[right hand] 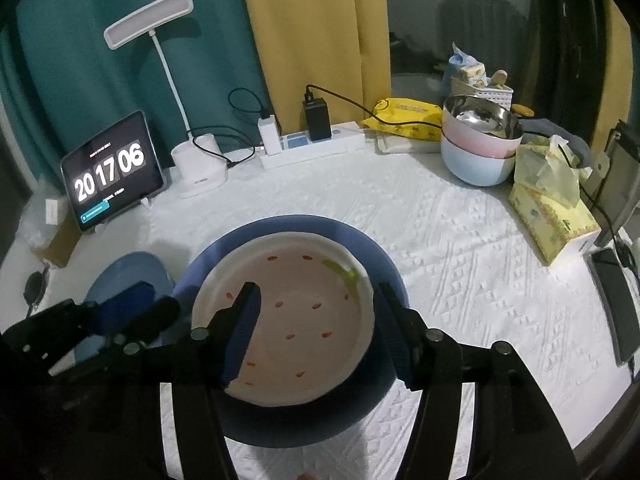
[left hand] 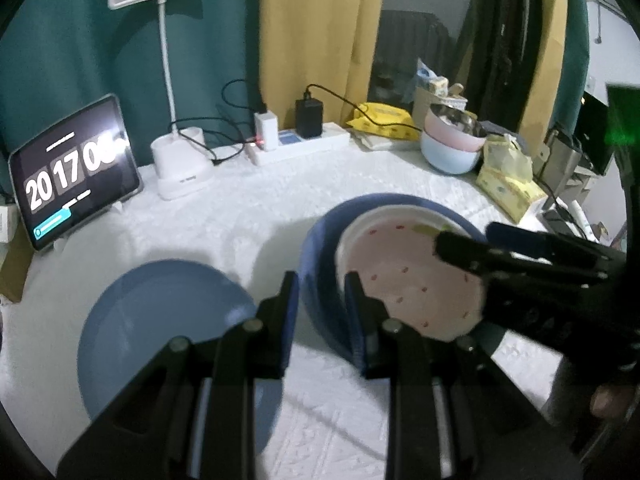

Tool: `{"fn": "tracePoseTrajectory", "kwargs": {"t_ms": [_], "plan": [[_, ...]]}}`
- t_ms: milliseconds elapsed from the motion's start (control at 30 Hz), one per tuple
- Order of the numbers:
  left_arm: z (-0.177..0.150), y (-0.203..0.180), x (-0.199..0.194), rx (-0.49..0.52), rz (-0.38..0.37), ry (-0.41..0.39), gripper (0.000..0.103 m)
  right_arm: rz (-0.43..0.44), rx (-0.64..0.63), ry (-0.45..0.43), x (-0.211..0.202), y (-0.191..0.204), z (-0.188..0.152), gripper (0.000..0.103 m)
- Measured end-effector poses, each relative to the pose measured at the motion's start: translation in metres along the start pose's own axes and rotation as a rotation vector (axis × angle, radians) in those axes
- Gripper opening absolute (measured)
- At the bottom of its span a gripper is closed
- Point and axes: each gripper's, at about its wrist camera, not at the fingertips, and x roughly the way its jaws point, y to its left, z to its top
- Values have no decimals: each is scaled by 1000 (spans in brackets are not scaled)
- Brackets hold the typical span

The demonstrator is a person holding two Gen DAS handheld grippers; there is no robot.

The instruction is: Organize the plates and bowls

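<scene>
White dished plate (right hand: 296,312), glossy with small red flecks, sits nested in the round dark blue bowl (right hand: 360,240) on the quilted white worktop (right hand: 460,260). Right gripper (right hand: 316,332) jaws released, straddling the plate; left gripper (left hand: 322,312) jaws clenched on the bowl's near rim. Behind the bowl, a tablet (right hand: 112,170) reads "20 17 06".

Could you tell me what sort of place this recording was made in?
Most likely a room in a home, at a cloth-covered table used for more than meals. A desk lamp, a tablet showing a clock, a power strip with chargers and a tissue box share it with stacked bowls.
</scene>
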Motion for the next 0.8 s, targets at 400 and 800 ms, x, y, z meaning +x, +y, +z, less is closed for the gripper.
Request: {"fn": "tracePoseTrajectory", "kwargs": {"t_ms": [400,800], "plan": [[-7,29,14,-52,34,32,28,-34,52,-21,-4,-49,-1,62],[2,21,8,-31,30,10,29,27,72,-15,3,-68,-8,58]]}}
